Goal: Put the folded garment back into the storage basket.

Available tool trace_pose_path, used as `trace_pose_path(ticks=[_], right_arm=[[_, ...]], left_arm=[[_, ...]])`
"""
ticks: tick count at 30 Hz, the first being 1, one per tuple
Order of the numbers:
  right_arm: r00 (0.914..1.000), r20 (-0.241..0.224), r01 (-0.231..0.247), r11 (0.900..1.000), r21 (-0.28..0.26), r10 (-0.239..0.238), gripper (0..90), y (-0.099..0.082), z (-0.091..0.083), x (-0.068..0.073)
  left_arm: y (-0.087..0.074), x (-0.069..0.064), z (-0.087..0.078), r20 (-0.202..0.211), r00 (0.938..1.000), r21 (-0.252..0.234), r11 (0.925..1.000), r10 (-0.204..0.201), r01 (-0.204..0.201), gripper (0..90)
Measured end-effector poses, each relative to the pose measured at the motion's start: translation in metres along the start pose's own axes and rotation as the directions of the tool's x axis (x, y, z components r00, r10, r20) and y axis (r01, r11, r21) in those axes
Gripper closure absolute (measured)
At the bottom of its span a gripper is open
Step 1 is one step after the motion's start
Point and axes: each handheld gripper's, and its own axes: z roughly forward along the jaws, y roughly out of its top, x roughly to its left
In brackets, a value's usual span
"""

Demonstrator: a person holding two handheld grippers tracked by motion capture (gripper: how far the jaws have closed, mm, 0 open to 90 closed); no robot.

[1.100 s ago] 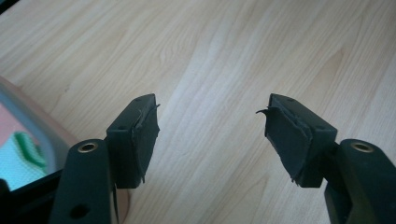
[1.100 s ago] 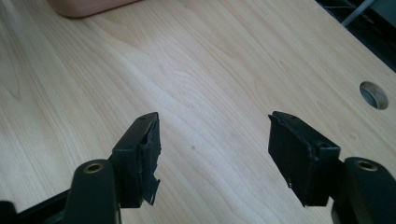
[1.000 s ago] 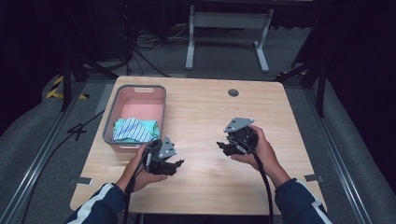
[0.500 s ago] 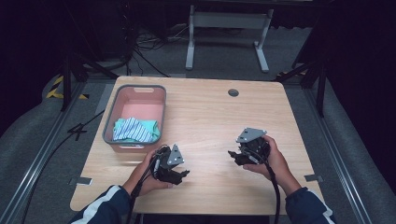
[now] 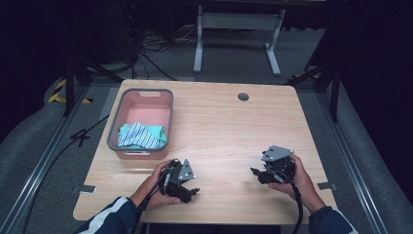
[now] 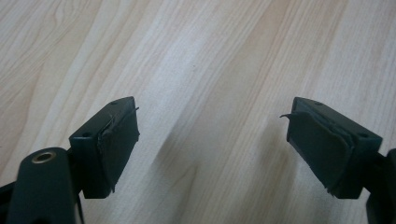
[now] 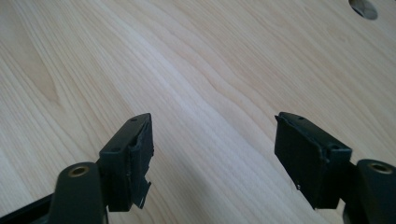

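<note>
**Cloth bundle in pink bin, both grippers empty-jawed over bare wood**

Cloth (image 5: 141, 135): crumpled, mint-green with a blue-and-white striped part on top, bunched at the near end of the pink bin (image 5: 116, 126). Bin grey-rimmed, rectangular, at the left side of the wooden table (image 5: 219, 126), far end bare. Left gripper (image 5: 191, 191) low over the near table edge, just in front of the bin, well apart from the cloth; jaws spread wide, just opened further, bare wood grain between the pads (image 6: 119, 144). Right gripper (image 5: 254, 173) near the right front of the table, far from the bin; jaws likewise parted and just widened, nothing between the pads (image 7: 306, 154). Round cable hole (image 5: 243, 96) at the far edge.
</note>
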Motion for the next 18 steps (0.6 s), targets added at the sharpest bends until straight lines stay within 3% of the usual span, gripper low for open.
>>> trace_pose_path(ticks=[3,9,11,14,18], right_arm=[[0.9996,0.017,-0.021,0.9996,0.019,0.02,27.2,-0.014,0.0,0.0],[0.996,-0.01,-0.088,0.996,0.015,0.088,26.5,-0.042,-0.002,-0.003],[0.993,-0.021,-0.116,0.9932,0.007,0.116,26.2,-0.05,-0.005,-0.006],[0.9882,-0.033,-0.15,0.9887,-0.002,0.15,26.2,-0.062,-0.009,-0.011],[0.9799,-0.043,-0.195,0.9807,-0.008,0.195,25.8,-0.078,-0.012,-0.017]], left_arm=[[-0.002,0.0,0.001,0.009,0.9999,-0.005,1.0,-0.006,0.006,16.9],[-0.007,0.0,0.004,0.038,0.9991,-0.002,0.9998,-0.019,0.019,16.5],[-0.009,0.001,0.005,0.053,0.9982,-0.017,0.9995,-0.027,0.028,16.5],[-0.013,0.003,0.009,0.098,0.9926,-0.047,0.996,-0.072,0.076,15.7],[-0.019,0.003,0.01,0.106,0.9909,-0.097,0.9909,-0.083,0.093,14.0]])
